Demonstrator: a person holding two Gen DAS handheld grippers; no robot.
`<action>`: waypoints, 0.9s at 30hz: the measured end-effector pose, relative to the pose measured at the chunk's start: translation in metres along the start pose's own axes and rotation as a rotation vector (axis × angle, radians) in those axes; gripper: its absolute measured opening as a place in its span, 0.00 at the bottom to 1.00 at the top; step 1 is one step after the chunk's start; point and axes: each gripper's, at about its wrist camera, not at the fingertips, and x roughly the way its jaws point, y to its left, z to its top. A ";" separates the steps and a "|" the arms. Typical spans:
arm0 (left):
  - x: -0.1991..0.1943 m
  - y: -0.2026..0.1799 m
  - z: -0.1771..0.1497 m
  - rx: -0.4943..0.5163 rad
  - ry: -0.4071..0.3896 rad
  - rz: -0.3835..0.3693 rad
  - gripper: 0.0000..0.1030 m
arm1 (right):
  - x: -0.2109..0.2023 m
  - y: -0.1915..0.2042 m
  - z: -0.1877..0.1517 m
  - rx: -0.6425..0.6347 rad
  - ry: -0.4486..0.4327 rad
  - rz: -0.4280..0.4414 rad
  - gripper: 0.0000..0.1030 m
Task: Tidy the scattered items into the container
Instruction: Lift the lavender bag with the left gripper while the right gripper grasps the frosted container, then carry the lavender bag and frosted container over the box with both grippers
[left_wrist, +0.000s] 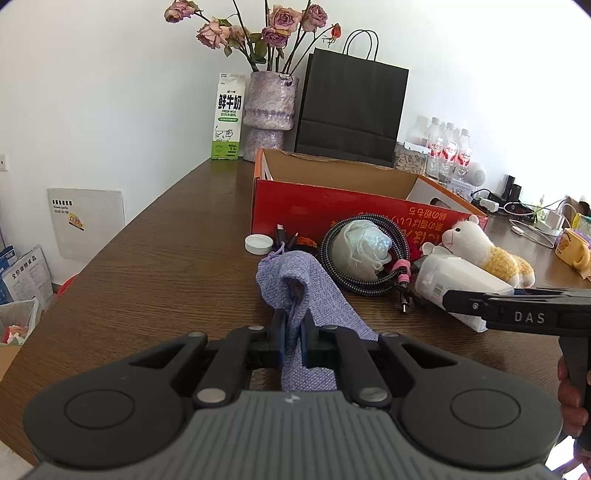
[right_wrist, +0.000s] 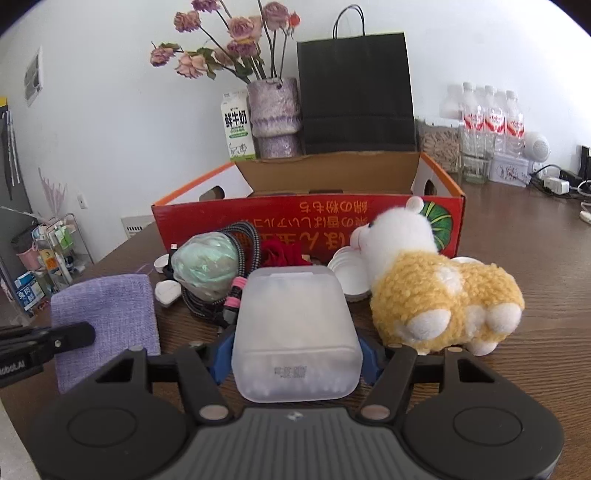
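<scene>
**Ana:** Right, the left gripper (left_wrist: 291, 325) is pinching the purple cloth pouch (left_wrist: 295, 284), jaws squeezed nearly together with a fold of the fabric bunched up between the blue pads. The rest of the pouch is lying flat on the wooden table (left_wrist: 166, 266).

**Ben:** And on the other side, the right gripper (right_wrist: 295, 354) is reaching around the frosted plastic box (right_wrist: 295, 328). Its jaws are standing fairly wide, one blue pad on each side of the box, right against its walls. I cannot tell whether they are pressing yet.

**Ana:** Where is the box sitting?

**Ben:** On the table, just in front of the red cardboard box (right_wrist: 369, 218), which is standing open at the top. The plush alpaca (right_wrist: 436, 280) is lying just beside the plastic box, on its right in the right wrist view.

**Ana:** I am seeing the braided cable (left_wrist: 332, 243) coiling around a crumpled pale bundle (left_wrist: 362, 247), between the pouch and the red box. A white cap (left_wrist: 258, 243) is resting near the box's front wall.

**Ben:** Behind the container, a black paper bag (right_wrist: 354, 92), a vase of dried roses (right_wrist: 273, 110) and a milk carton (right_wrist: 236, 125) are standing against the wall.
</scene>
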 end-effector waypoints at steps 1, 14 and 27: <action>-0.001 0.000 0.000 -0.001 -0.002 -0.004 0.08 | -0.003 0.000 -0.001 -0.001 -0.010 -0.004 0.61; -0.026 -0.017 0.034 0.010 -0.130 -0.086 0.07 | -0.036 0.002 0.011 0.006 -0.120 0.027 0.61; 0.008 -0.062 0.127 0.013 -0.303 -0.173 0.07 | -0.027 -0.010 0.083 0.007 -0.295 -0.030 0.61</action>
